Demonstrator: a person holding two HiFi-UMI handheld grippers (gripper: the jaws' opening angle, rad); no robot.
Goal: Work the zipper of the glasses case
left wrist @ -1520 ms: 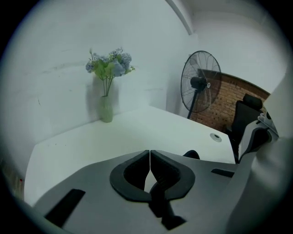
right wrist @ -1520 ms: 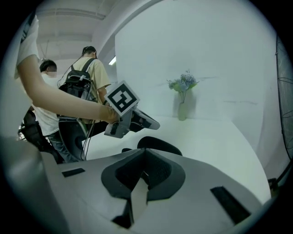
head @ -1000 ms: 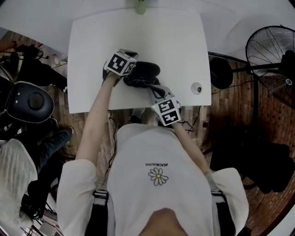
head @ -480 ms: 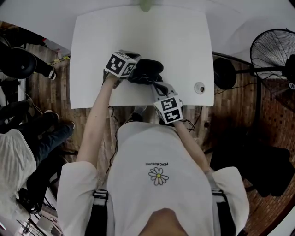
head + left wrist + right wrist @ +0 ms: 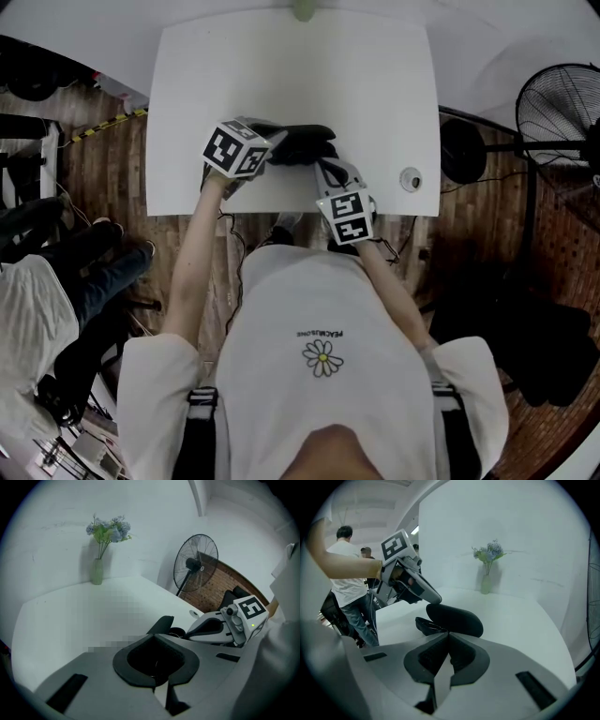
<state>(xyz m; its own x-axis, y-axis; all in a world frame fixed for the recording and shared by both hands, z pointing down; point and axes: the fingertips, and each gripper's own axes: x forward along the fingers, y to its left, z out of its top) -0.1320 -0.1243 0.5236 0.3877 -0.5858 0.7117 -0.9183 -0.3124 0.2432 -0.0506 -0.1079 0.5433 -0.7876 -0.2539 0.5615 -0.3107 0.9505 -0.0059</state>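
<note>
The black glasses case (image 5: 302,142) lies near the front edge of the white table (image 5: 281,75), its lid raised in the right gripper view (image 5: 454,618). My left gripper (image 5: 269,150) is at the case's left end. Its jaws are shut (image 5: 154,641), with a thin loop like the zipper pull in the hollow between the pads. My right gripper (image 5: 323,167) reaches in from the near side, jaws shut (image 5: 448,637) on the case's lower edge. Each gripper shows in the other's view: the right gripper (image 5: 218,626) and the left gripper (image 5: 410,583).
A vase of flowers (image 5: 303,9) (image 5: 97,569) stands at the table's far edge. A small round object (image 5: 410,178) sits near the right front corner. A floor fan (image 5: 562,103) stands to the right. People (image 5: 344,573) and chairs are off to the left.
My left gripper has drawn left and toward the near edge along the case. The right gripper has stayed in place. The head camera has shifted a little.
</note>
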